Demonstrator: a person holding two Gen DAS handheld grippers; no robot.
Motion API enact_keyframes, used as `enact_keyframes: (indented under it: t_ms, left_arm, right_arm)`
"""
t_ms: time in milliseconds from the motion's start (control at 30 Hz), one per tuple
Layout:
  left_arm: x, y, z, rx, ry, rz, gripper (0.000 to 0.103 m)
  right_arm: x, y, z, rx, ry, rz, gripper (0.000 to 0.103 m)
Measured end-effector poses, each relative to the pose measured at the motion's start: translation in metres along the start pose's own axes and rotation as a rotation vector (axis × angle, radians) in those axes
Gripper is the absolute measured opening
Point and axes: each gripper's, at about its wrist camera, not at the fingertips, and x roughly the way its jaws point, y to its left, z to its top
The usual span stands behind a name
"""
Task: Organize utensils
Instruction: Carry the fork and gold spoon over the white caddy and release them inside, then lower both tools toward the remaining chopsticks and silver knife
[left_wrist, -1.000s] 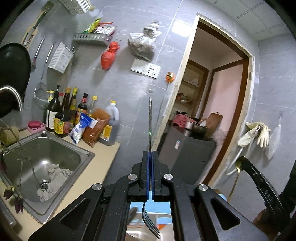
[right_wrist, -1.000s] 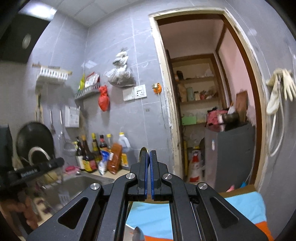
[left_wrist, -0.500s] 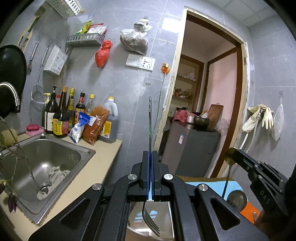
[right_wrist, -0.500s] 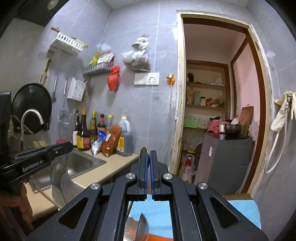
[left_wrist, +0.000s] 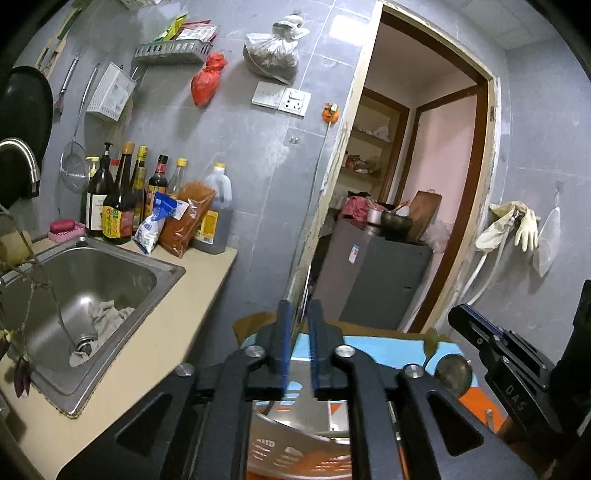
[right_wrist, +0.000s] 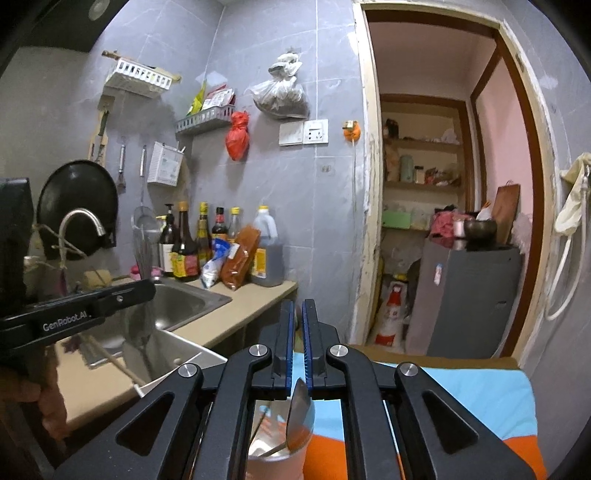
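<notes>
Spoon (right_wrist: 301, 410) of polished steel, bowl showing, hangs right under the right gripper (right_wrist: 297, 310), its lower end inside a pale pink cup (right_wrist: 275, 461) that already holds a thin metal handle. Those fingers stand a narrow slit apart, and the front of the slit shows only background. The spoon's top edge reaches up between the fingers' rear ends, and they do not seem to press on it. My reading is that the step in hand is the drop: each utensil is being let go into its holder. The left gripper (left_wrist: 300, 310) is opening, its blue-lined fingers clearly apart over a pink slotted basket (left_wrist: 295, 450). A pale blurred streak in the gap may be a utensil handle, but I cannot tell. Next, both pairs of fingers should probably spread fully and lift straight up, so that no handle catches and tips a holder. Beyond lies a blue and orange cloth (right_wrist: 480, 398), then the beige surface (left_wrist: 159, 354) with its steel sink (left_wrist: 162, 273). A row of dark sauce bottles (left_wrist: 118, 206) stands against the grey tiled wall.
</notes>
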Motion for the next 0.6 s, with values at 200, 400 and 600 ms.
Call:
enact_keyframes:
  t_ms: [200, 400, 600]
  left_arm:
    - [-0.010, -0.011, 0.011, -0.010, -0.002, -0.018, 0.033]
    - [-0.024, -0.037, 0.025, 0.011, -0.025, -0.032, 0.082]
    - [-0.030, -0.074, 0.029, 0.045, -0.054, -0.022, 0.098]
  right_arm:
    - [-0.014, -0.008, 0.014, 0.036, -0.008, 0.017, 0.020]
    - [-0.041, -0.033, 0.034, 0.105, -0.033, -0.007, 0.055]
    - [-0.074, -0.065, 0.046, 0.139, -0.063, -0.042, 0.086]
